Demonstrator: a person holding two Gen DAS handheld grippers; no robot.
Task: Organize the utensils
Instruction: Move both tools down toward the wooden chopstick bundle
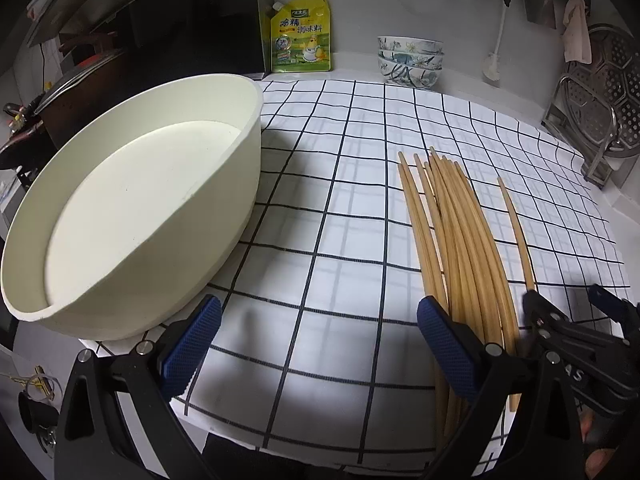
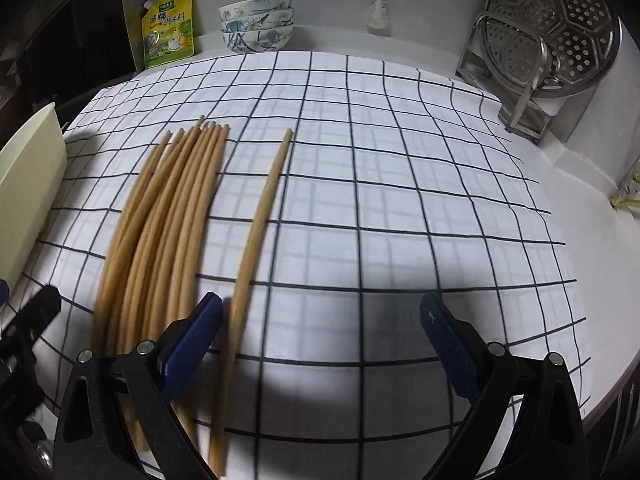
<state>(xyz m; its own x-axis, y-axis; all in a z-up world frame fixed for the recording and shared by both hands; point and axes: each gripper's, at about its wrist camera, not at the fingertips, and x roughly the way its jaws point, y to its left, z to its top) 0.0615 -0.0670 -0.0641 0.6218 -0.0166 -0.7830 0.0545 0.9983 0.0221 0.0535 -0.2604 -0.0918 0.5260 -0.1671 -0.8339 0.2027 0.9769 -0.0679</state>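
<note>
A bundle of several bamboo chopsticks (image 1: 460, 240) lies on the checked cloth (image 1: 340, 200), with one single chopstick (image 1: 518, 232) lying apart to its right. A cream oval tub (image 1: 132, 208) stands empty at the left. My left gripper (image 1: 318, 344) is open above the cloth, its right finger over the bundle's near ends. In the right wrist view the bundle (image 2: 164, 232) and the single chopstick (image 2: 256, 236) lie left of centre. My right gripper (image 2: 320, 344) is open, the single chopstick just inside its left finger. The right gripper also shows in the left wrist view (image 1: 576, 320).
Stacked patterned bowls (image 1: 410, 60) and a yellow seasoning pouch (image 1: 302, 36) stand at the back wall. A metal rack with a steamer plate (image 2: 548, 36) stands at the back right. A dark stove with a lidded pot (image 1: 60, 92) is at the left. The tub's edge (image 2: 28, 184) shows left.
</note>
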